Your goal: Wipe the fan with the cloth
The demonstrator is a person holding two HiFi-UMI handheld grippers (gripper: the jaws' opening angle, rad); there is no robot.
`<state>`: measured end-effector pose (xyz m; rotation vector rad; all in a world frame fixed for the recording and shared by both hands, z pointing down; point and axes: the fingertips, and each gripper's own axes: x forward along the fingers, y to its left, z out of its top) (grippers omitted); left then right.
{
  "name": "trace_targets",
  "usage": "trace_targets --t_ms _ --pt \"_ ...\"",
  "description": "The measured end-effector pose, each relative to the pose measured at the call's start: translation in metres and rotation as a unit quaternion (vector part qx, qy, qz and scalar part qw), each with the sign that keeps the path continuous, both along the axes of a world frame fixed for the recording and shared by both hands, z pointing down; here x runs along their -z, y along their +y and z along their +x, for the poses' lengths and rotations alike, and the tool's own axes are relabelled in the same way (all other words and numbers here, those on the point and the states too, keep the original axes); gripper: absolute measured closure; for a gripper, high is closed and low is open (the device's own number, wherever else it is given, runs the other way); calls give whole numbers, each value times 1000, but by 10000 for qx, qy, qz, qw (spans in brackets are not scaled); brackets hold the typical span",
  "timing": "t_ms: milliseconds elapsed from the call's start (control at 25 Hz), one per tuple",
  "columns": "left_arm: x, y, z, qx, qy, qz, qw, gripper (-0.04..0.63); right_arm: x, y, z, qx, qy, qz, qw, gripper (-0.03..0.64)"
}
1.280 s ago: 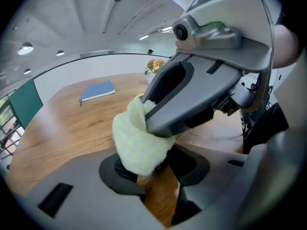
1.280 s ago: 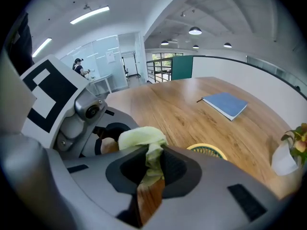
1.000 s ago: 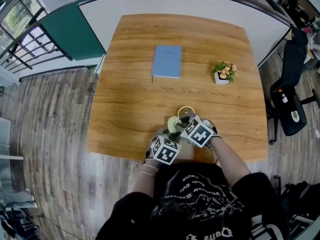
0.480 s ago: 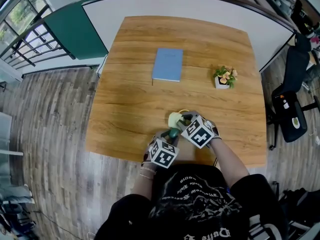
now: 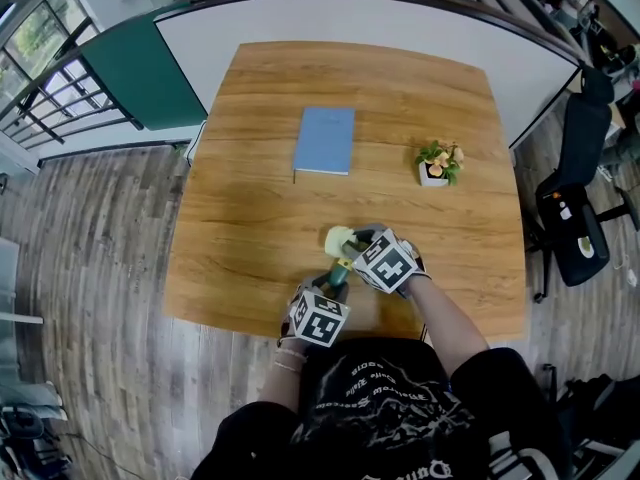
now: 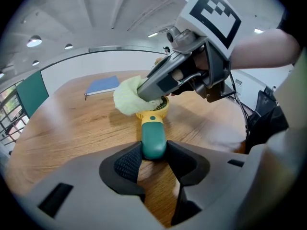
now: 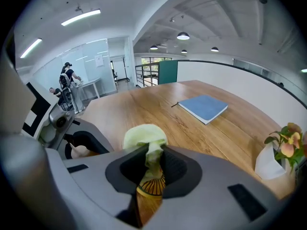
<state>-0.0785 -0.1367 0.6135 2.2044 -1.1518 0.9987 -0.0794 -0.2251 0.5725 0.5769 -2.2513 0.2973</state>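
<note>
A small hand fan with a green handle (image 6: 153,140) and a yellow round head (image 6: 152,114) lies near the table's front edge. My left gripper (image 6: 153,163) is shut on the green handle. My right gripper (image 7: 153,164) is shut on a pale yellow-green cloth (image 7: 145,140) and presses it on the fan's head; the yellow grille (image 7: 151,186) shows under the cloth. In the head view the cloth (image 5: 338,240) sits just left of the right gripper (image 5: 358,250), with the left gripper (image 5: 330,283) below it.
A blue notebook (image 5: 324,140) lies at the middle of the wooden table (image 5: 250,208). A small potted plant (image 5: 437,162) stands at the right. A black office chair (image 5: 575,218) stands beyond the table's right edge. People stand far off in the right gripper view.
My right gripper has slid the cloth a little leftward across the fan's head. My left gripper keeps the handle in the same place.
</note>
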Motion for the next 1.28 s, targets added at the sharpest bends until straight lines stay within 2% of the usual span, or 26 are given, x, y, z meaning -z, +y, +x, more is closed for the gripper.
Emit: trace_targets --t_ms 280,480,560,720,840,1080,1200,1280 --pt "2 -1 -2 116 193 -34 9997 413 0 -15 -1 -396 -30 -76 9992 546" --pt "1 0 0 -41 41 -2 10000 413 3 -33 26 -875 132 -29 9961 552" --pt "1 0 -1 -20 57 4 10000 413 3 -36 40 -897 268 -20 9956 554" --pt "1 -2 1 -59 52 11 10000 413 4 -31 58 -620 463 86 9970 555" --pt "0 -1 1 -70 46 -7 10000 413 4 -23 61 -192 774 361 9962 557" --pt "1 0 -1 -96 8 -69 9999 413 2 5 61 1094 1680 791 9765 560" --pt "0 0 0 -113 -25 -104 9999 413 -1 16 60 1456 1914 824 9671 561" --pt "0 0 1 -110 -40 -114 9999 413 -2 22 59 1550 1931 808 9655 561"
